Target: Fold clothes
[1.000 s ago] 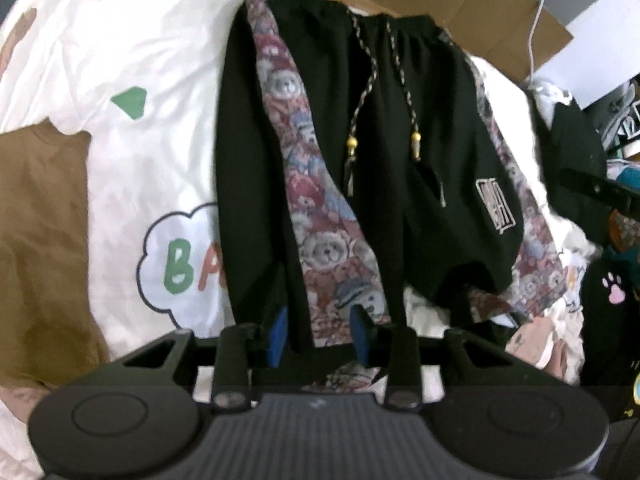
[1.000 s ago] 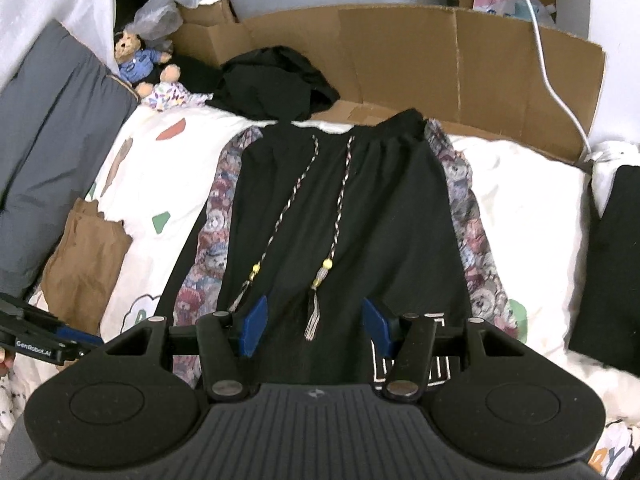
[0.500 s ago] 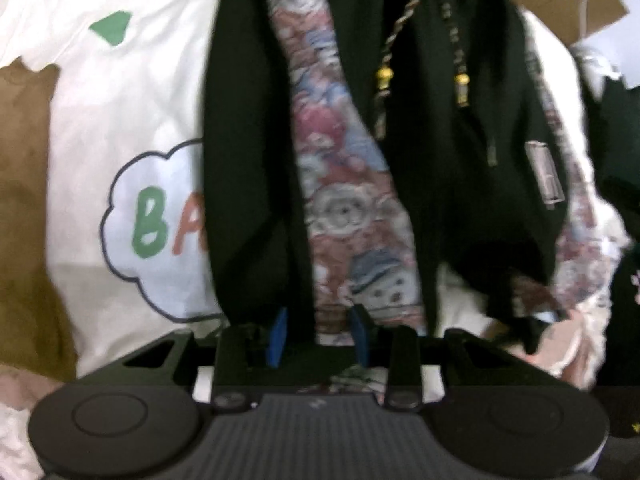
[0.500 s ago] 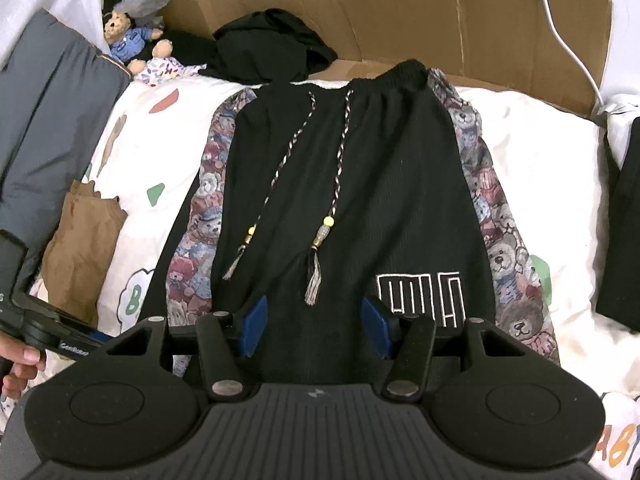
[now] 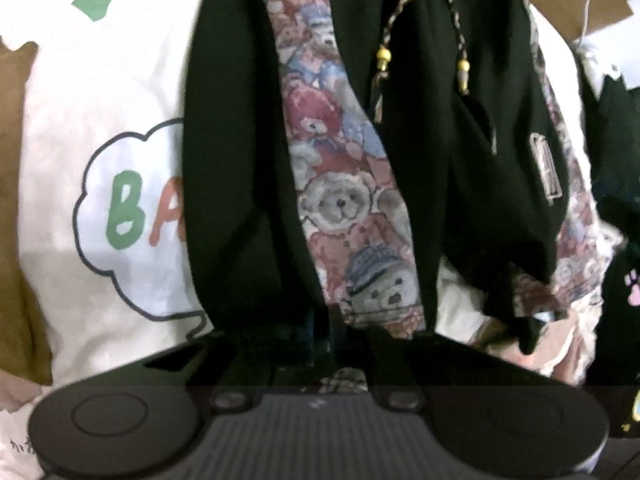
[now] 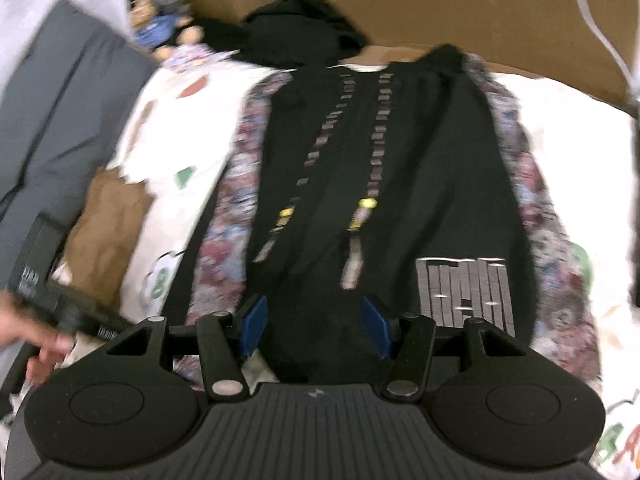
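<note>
Black shorts (image 6: 400,184) with teddy-bear print side panels (image 5: 344,200), braided drawstrings (image 6: 360,216) and a white logo patch (image 6: 464,292) lie flat on a white printed sheet (image 5: 120,120). In the left wrist view, my left gripper (image 5: 322,326) is shut on the near hem of the shorts, where the black cloth meets the bear panel. Its pads are mostly hidden by the fabric. My right gripper (image 6: 314,322) is open low over the hem's middle, with black cloth lying between its blue pads (image 6: 253,322). A hand holding the left gripper (image 6: 52,300) shows at the far left.
Cardboard panels (image 6: 480,12) stand behind the sheet. A black garment (image 6: 296,28) and a small teddy bear (image 6: 160,28) lie at the back. Grey fabric (image 6: 52,120) is at the left, a brown garment (image 6: 108,232) beside it, and dark clothes (image 5: 616,240) at the right.
My left gripper has moved forward to the hem and shut on it. The right gripper has dropped closer to the hem and stays open.
</note>
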Demonstrator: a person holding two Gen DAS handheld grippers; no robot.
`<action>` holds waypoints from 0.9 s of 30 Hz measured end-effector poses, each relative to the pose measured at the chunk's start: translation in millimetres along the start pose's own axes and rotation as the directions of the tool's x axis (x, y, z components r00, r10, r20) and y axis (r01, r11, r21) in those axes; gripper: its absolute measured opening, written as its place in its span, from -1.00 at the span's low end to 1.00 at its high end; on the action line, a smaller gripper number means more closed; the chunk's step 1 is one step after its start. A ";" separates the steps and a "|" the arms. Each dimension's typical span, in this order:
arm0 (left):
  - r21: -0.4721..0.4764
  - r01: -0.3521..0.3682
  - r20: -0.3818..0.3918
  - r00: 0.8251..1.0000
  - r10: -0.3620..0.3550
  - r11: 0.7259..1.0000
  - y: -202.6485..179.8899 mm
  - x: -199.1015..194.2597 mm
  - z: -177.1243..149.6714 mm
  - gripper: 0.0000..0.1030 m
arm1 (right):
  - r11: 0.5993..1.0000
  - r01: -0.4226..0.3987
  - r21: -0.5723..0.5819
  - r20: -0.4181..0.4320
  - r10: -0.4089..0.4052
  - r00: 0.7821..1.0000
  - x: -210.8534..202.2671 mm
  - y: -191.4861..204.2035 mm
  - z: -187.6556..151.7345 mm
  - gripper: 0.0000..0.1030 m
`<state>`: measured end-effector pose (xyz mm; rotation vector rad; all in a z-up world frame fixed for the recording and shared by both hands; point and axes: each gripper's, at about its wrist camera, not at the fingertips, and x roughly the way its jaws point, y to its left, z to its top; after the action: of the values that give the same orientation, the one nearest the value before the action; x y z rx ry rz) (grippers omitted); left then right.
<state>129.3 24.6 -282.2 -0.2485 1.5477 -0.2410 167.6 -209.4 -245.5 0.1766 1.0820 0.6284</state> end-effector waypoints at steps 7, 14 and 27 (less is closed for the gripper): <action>-0.005 0.001 0.068 0.998 -0.001 1.000 20.6 -53.1 -3.8 -0.88 | 0.997 -0.067 -0.028 -0.042 0.065 0.997 14.4 30.8 -4.4 0.13; -0.052 -0.031 0.126 0.991 0.038 0.998 62.0 -102.7 2.2 -0.88 | 0.995 -0.100 -0.001 -0.058 0.100 0.993 26.3 45.1 -13.5 0.13; -0.155 -0.124 0.160 0.976 0.149 0.980 145.1 -113.9 -7.2 -0.89 | 0.994 -0.112 0.018 -0.126 0.113 0.986 50.5 57.1 -35.6 0.13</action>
<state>120.5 197.6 -218.5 -0.2680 1.4066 0.0019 130.4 -140.6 -276.6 0.2101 1.2045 0.7431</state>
